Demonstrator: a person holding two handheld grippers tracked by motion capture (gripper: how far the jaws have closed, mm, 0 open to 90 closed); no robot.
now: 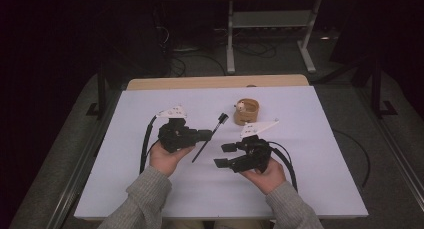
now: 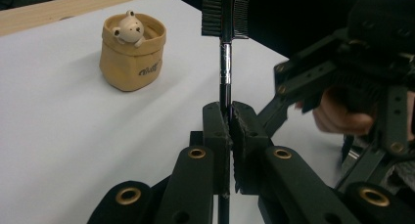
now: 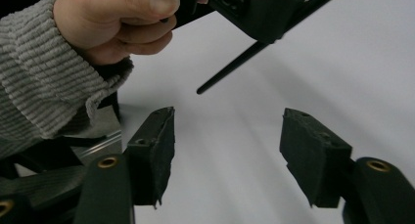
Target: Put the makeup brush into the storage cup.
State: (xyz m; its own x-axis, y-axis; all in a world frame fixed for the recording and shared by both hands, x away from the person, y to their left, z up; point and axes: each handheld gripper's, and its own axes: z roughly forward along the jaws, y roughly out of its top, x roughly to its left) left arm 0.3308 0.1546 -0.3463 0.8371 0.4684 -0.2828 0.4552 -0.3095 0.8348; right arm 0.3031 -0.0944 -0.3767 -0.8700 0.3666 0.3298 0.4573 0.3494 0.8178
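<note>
The brow brush (image 2: 224, 62) is slim and black, with a silvery ferrule and a double head, bristles one side, comb the other. It stands tilted off the desk (image 1: 310, 154), head toward the bear pot (image 1: 246, 112).

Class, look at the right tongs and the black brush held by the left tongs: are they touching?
Apart. In the right gripper view, the right tongs stand open with bare table between them, and the brush handle ends clear above them.

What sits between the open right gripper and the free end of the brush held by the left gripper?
Nothing visible. The right gripper stands open, with bare white table between it and the brush tail. The left gripper is clamped mid-handle, above that end.
</note>
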